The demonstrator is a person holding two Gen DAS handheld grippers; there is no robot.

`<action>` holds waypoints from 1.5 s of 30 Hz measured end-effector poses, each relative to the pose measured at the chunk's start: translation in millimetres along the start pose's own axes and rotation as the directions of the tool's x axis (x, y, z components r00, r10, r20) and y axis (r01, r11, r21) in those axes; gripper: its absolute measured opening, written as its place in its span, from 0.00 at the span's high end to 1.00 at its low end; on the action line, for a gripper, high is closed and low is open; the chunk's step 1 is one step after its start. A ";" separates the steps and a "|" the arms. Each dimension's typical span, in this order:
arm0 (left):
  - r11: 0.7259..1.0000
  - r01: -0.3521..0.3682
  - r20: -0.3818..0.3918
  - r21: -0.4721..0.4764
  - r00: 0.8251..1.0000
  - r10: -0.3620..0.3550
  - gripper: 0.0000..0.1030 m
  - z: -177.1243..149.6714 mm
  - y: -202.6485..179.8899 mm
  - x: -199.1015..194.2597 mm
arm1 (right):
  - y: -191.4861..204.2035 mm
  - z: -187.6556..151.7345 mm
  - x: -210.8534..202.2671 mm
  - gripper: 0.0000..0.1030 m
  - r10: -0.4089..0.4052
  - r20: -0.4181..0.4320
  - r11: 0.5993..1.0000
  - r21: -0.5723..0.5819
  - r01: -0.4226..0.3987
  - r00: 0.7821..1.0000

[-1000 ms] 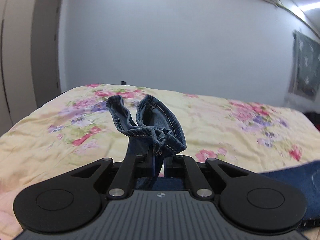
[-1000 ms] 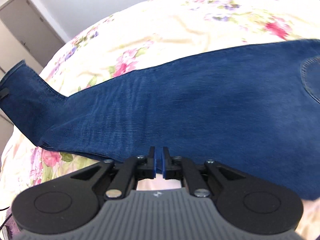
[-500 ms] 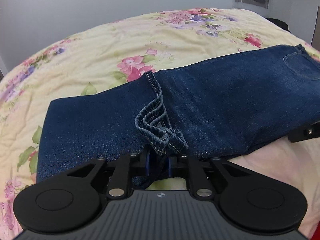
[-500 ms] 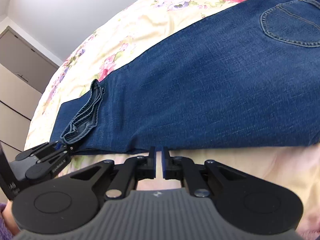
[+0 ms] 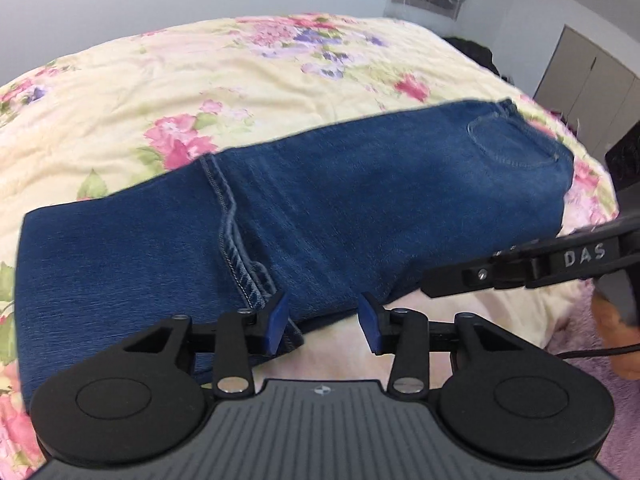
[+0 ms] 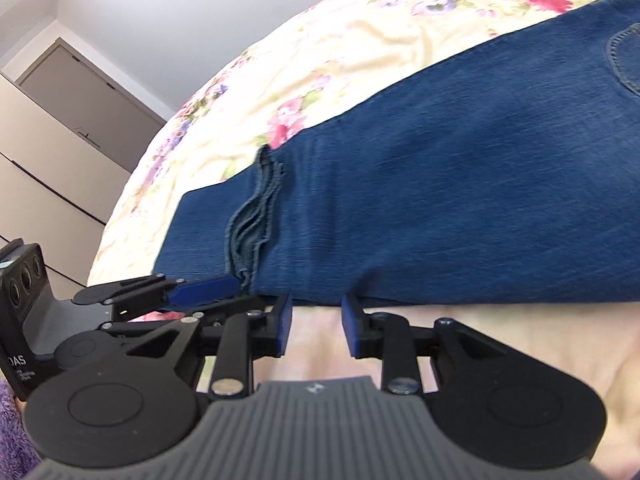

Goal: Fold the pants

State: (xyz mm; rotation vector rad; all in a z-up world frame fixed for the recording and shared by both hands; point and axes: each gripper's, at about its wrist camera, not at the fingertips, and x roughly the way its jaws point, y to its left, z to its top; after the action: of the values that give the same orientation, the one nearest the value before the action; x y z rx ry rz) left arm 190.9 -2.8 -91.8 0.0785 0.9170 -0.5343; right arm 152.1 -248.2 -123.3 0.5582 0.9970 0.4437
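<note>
Bed [image 5: 120, 92], floral cover: carries everything; no other surface in use.

Pants [image 5: 360, 208]: dark denim, lying along the near edge of the bed, waist and back pocket toward its right end. Leg ends are laid back over the thigh part; the hems [image 5: 236, 252] run across the pants from far edge to near edge. First fold looks done; judged roughly halfway.

Left gripper [image 5: 323, 322]: jaws have just been opening, now apart, pads not pressing. Its left pad sits at the near end of the hems; no cloth between the jaws.

Right gripper [image 6: 316, 322]: jaws have just been opening, apart, nothing between them, just off the near edge of the pants.

Risks (judgement):
- Hems bunched at the near end, layers fanned. Cause: cloth let go without smoothing. Next fold may lock in a lump.
- Left pad may drag the hems on pull-back; fold slides open.
- Grippers sit near each other; collision poss. on next reach.
- Grab of the top layer only: stack splits.
</note>
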 end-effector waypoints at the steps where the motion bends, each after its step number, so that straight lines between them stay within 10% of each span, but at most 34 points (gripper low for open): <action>1: 1.000 -0.011 0.008 -0.014 1.000 0.011 0.52 2.0 6.4 -7.0 | 3.0 1.3 1.6 0.71 0.012 -0.003 1.000 -0.001 -0.012 1.000; 12: 0.964 -0.167 0.067 -0.208 0.981 0.184 0.52 1.6 91.3 -48.8 | 32.6 26.9 70.0 0.55 0.141 -0.105 0.987 0.092 -0.131 0.984; 27: 0.933 -0.155 0.061 -0.325 0.981 0.184 0.53 -27.4 139.4 -32.1 | 15.3 32.6 126.7 0.54 0.160 -0.157 0.974 0.187 -0.130 0.975; 34: 0.934 -0.170 0.067 -0.315 0.977 0.201 0.53 -25.8 131.1 -38.8 | 31.8 29.7 120.2 0.91 0.172 -0.127 0.977 0.149 -0.153 0.977; 45: 0.919 -0.267 0.098 -0.291 0.947 0.306 0.53 -7.9 104.5 -93.1 | 132.0 87.3 55.6 0.93 0.067 -0.023 0.994 -0.080 -0.068 0.998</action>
State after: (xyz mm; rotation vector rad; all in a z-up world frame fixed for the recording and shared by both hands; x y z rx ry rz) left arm 189.0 127.9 -41.3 -0.0751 0.8144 -0.1330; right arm 242.3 -133.6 -40.4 0.5170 0.9772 0.5481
